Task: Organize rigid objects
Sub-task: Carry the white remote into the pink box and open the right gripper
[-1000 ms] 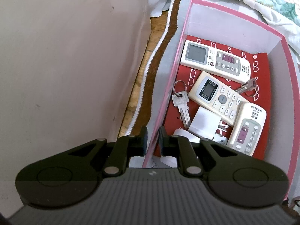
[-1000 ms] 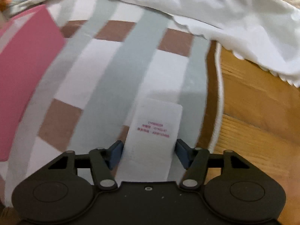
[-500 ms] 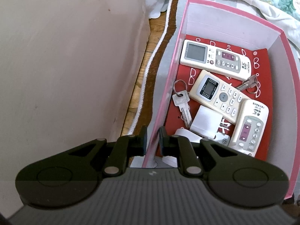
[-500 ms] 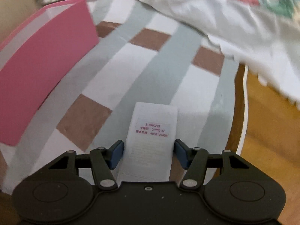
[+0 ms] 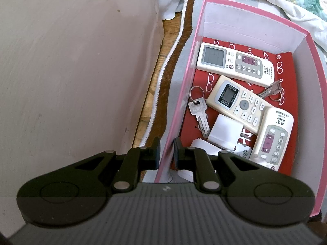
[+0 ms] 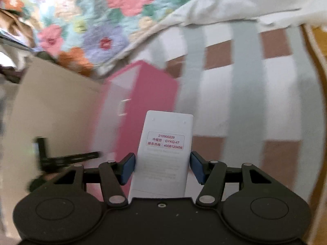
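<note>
A pink box (image 5: 255, 8) with a red floor holds three white remotes (image 5: 235, 65) (image 5: 239, 104) (image 5: 273, 138), two sets of keys (image 5: 198, 112) (image 5: 271, 89) and a small white block (image 5: 224, 132). My left gripper (image 5: 165, 143) points down and is shut on the box's near left wall. In the right wrist view, my right gripper (image 6: 162, 163) is shut on a white remote (image 6: 165, 147), held back-side up with its red-printed label showing, above the mat. The pink box (image 6: 147, 94) stands ahead and to its left, blurred.
A beige panel (image 5: 71, 71) rises close to the box's left side. A checked mat (image 6: 245, 102) lies under the box, with wooden floor (image 5: 155, 81) at its edge. A floral quilt (image 6: 92, 20) and a white sheet (image 6: 245, 6) hang behind.
My right gripper has lifted the white remote off the mat and swung up and left, so the pink box and quilt now face it. The left gripper has stayed put.
</note>
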Demonstrator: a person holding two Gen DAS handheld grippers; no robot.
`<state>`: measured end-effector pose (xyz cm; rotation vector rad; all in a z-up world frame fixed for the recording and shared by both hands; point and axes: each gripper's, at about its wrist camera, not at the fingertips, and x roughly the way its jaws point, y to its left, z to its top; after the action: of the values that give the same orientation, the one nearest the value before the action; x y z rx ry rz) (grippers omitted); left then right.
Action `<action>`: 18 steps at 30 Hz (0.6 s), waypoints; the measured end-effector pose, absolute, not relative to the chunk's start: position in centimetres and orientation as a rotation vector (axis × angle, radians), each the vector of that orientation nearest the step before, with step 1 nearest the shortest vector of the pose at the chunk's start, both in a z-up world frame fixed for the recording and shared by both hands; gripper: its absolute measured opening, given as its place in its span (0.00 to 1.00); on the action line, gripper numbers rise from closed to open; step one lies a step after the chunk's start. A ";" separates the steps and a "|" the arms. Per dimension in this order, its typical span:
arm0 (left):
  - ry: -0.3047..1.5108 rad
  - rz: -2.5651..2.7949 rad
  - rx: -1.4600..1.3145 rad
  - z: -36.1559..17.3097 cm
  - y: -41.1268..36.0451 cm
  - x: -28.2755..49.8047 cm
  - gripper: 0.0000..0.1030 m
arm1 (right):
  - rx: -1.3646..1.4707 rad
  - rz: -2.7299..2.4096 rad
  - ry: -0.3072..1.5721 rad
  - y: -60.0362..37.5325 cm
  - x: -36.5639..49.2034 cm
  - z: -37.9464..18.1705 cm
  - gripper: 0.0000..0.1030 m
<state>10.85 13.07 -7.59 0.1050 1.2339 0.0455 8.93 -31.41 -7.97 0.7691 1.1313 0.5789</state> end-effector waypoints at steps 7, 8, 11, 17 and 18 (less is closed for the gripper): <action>1.221 0.041 0.095 -7.5 13.3 10.5 0.12 | 1.207 0.783 1.219 -27.9 7.6 -8.2 0.62; 1.220 0.040 0.096 -7.6 13.3 10.4 0.12 | 1.227 0.786 1.238 -27.4 7.5 -8.2 0.62; 1.219 0.035 0.096 -7.5 13.4 10.3 0.12 | 1.222 0.770 1.277 -26.5 6.9 -7.7 0.62; 1.213 0.024 0.101 -7.4 13.4 10.2 0.12 | 0.942 0.740 1.243 -24.1 8.6 -4.2 0.62; 1.212 0.023 0.101 -7.4 13.4 10.2 0.12 | 0.890 0.749 1.218 -23.5 9.2 -3.3 0.62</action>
<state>10.19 13.35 -7.43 0.1008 1.2123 0.0232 9.21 -23.52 -3.31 0.8904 1.2179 0.7485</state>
